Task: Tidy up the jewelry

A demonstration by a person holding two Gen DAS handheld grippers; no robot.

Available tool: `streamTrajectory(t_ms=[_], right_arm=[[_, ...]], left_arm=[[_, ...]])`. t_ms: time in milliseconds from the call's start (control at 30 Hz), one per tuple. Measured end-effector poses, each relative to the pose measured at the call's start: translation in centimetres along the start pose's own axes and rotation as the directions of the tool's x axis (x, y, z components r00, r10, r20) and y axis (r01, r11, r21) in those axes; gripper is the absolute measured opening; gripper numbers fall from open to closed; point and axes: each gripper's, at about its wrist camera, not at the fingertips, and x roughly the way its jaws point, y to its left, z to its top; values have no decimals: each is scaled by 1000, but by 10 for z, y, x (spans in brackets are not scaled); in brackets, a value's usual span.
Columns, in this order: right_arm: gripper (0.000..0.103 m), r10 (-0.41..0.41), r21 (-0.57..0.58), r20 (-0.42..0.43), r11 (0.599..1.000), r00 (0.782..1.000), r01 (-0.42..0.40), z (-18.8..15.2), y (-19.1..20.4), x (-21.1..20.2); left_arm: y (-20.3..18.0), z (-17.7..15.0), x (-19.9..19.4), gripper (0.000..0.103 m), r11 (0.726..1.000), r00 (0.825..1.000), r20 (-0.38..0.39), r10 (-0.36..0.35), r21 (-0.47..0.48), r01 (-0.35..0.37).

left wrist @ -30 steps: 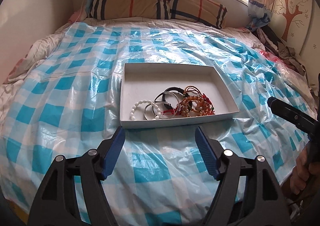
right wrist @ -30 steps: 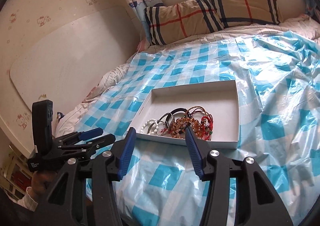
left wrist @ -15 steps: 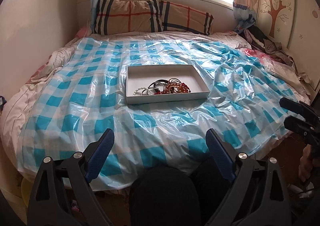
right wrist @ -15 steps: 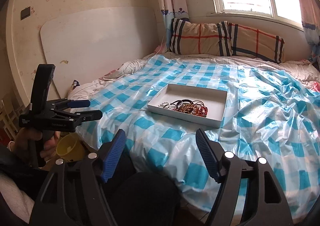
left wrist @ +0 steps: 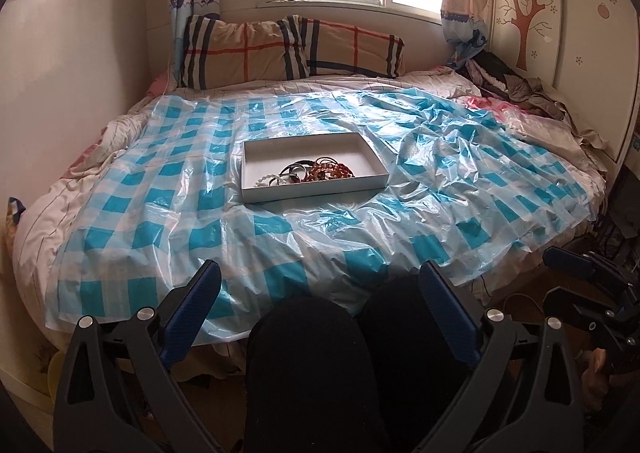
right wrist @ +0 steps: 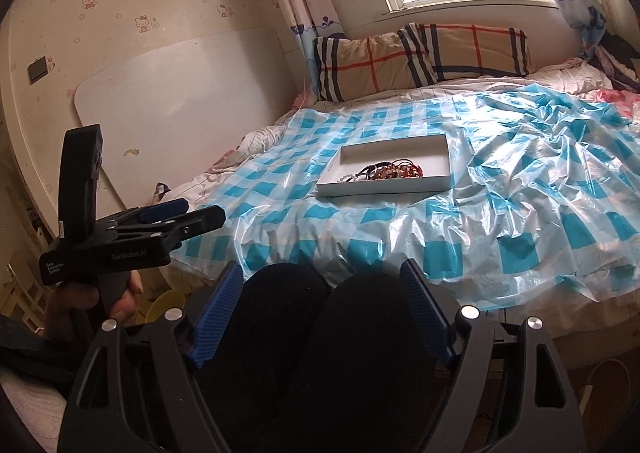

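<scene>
Both grippers' fingers spreading, empty, right view alone shows leaning white board (right wrist: 180, 101), left view tree decal (left wrist: 524, 29)

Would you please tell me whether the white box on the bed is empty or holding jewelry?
Holding jewelry: bracelets lie heaped in the near part of the open white box, its far half bare.

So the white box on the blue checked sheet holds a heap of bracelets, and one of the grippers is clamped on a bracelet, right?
Not quite. Neither gripper holds a bracelet. In the left wrist view the left gripper has nothing between its opening jaws, and in the right wrist view the right gripper is the same. The bracelets do lie heaped in the white box on the checked sheet.
</scene>
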Motion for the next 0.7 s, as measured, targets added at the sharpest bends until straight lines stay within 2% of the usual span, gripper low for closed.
streamTrajectory(t_ms=[133,700], right_arm=[[80,-37,-1,27,999,999,37,0,5,-6],[83,-50,-21,42,998,998,51,3,17,-4]], left_arm=[[0,-5,-6,95,1000,1000,2,5,-1,-5],[15,-10,-8,95,999,999,-11,31,-40,-32]])
